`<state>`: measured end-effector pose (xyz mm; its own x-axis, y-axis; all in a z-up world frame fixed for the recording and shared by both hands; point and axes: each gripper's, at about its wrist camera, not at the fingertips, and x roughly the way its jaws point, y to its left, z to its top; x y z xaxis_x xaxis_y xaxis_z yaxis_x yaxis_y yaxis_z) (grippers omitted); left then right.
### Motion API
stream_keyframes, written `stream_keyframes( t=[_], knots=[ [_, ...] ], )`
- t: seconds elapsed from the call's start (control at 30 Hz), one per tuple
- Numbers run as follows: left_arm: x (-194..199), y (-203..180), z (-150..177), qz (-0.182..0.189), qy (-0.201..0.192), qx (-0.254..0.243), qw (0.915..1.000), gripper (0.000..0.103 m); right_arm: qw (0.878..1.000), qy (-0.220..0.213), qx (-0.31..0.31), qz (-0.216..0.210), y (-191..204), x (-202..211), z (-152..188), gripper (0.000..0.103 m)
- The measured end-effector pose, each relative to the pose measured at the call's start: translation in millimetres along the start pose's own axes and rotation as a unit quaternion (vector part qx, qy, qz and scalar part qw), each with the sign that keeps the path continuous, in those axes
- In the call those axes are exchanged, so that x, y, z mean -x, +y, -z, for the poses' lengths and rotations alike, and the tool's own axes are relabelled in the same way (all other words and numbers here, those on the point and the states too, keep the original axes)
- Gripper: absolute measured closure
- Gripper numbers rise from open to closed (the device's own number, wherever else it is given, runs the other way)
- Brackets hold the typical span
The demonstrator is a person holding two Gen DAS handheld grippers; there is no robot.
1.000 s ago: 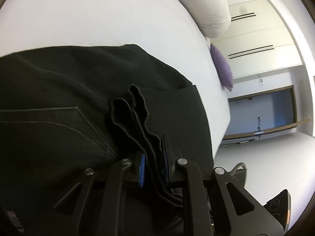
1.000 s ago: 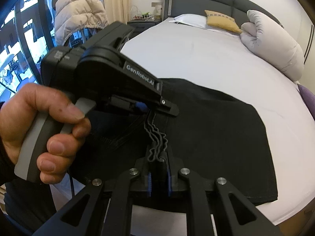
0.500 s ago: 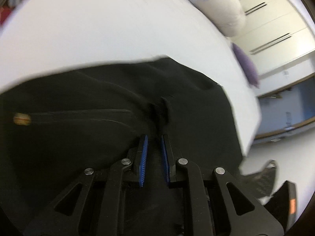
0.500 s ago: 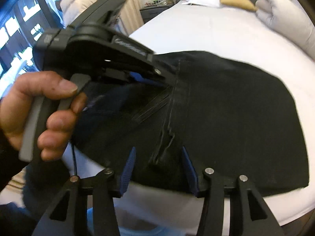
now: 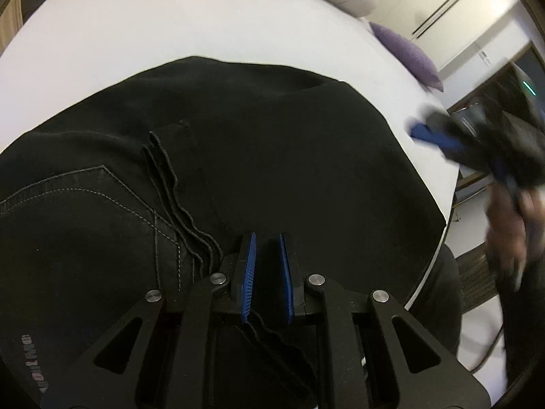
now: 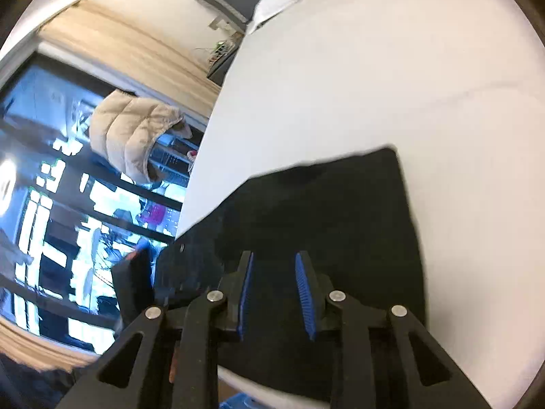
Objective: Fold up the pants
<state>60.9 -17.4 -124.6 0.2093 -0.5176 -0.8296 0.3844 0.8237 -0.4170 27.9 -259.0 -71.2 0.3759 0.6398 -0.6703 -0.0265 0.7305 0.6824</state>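
The black denim pants [image 5: 272, 156] lie folded flat on the white-sheeted bed [image 5: 170, 17], by its near edge. The left gripper [image 5: 266, 255] hangs above the hems, blue pads drawn nearly together with nothing clamped between them. The right gripper [image 6: 274, 274], jaws just closing, stands parted over bare cloth, holding nothing. In the left view it and its hand [image 5: 511, 231] are badly blurred; the pants' near edge is hidden behind gripper frames.
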Motion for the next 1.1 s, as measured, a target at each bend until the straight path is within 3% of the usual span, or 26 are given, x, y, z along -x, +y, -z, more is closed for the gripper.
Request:
stream_keyframes(
  t=[0.17, 0.23, 0.3, 0.47, 0.53, 0.6, 0.67, 0.8, 0.93, 1.0, 1.03, 1.1],
  knots=[
    [-4.0, 2.5, 0.9, 0.012, 0.003, 0.008, 0.9999, 0.09, 0.998, 0.05, -0.037, -0.022, -34.1, -42.7, -42.5, 0.074],
    [-4.5, -0.6, 2.5, 0.006, 0.001, 0.004, 1.0, 0.09, 0.995, 0.076, -0.063, -0.021, -56.1, -61.5, -42.2, 0.079],
    [-5.7, -4.8, 7.7, -0.002, -0.001, -0.001, 1.0, 0.09, 0.994, 0.081, -0.077, -0.023, -66.9, -71.0, -44.8, 0.09],
    [-12.3, -5.5, 8.5, 0.014, -0.003, 0.013, 0.9998, 0.09, 0.993, 0.084, -0.076, -0.038, -71.9, -54.1, -18.2, 0.089],
    [-13.3, -3.5, 6.7, 0.022, -0.004, 0.02, 0.9995, 0.09, 0.993, 0.087, -0.067, -0.035, -65.5, -43.3, -4.6, 0.082],
    [-12.4, 3.7, 7.8, 0.027, -0.006, 0.022, 0.9994, 0.09, 0.993, 0.091, -0.056, -0.043, -61.6, -29.3, 15.6, 0.069],
    [-11.9, 4.7, 9.0, 0.028, -0.008, 0.023, 0.9993, 0.09, 0.993, 0.104, -0.041, -0.038, -55.3, -19.5, 39.1, 0.064],
    [-12.1, 5.4, 13.0, 0.031, -0.012, 0.026, 0.9991, 0.09, 0.994, 0.091, -0.047, -0.04, -53.6, -1.8, 75.1, 0.064],
    [-11.1, 11.2, 14.7, 0.037, -0.016, 0.03, 0.9987, 0.09, 0.995, 0.061, -0.071, -0.019, -42.6, 13.1, 83.2, 0.063],
    [-14.1, 10.2, 17.1, 0.039, -0.019, 0.032, 0.9986, 0.09, 0.997, 0.031, -0.056, -0.051, -19.6, 20.3, 78.4, 0.063],
    [-14.2, 11.0, 17.9, 0.04, -0.02, 0.032, 0.9985, 0.09, 0.996, 0.017, -0.051, -0.069, -8.8, 19.9, 73.5, 0.06],
    [-11.3, 13.9, 19.2, 0.047, -0.026, 0.035, 0.9979, 0.09, 0.996, 0.0, -0.045, -0.08, 1.7, 11.5, 63.4, 0.033]
  ],
)
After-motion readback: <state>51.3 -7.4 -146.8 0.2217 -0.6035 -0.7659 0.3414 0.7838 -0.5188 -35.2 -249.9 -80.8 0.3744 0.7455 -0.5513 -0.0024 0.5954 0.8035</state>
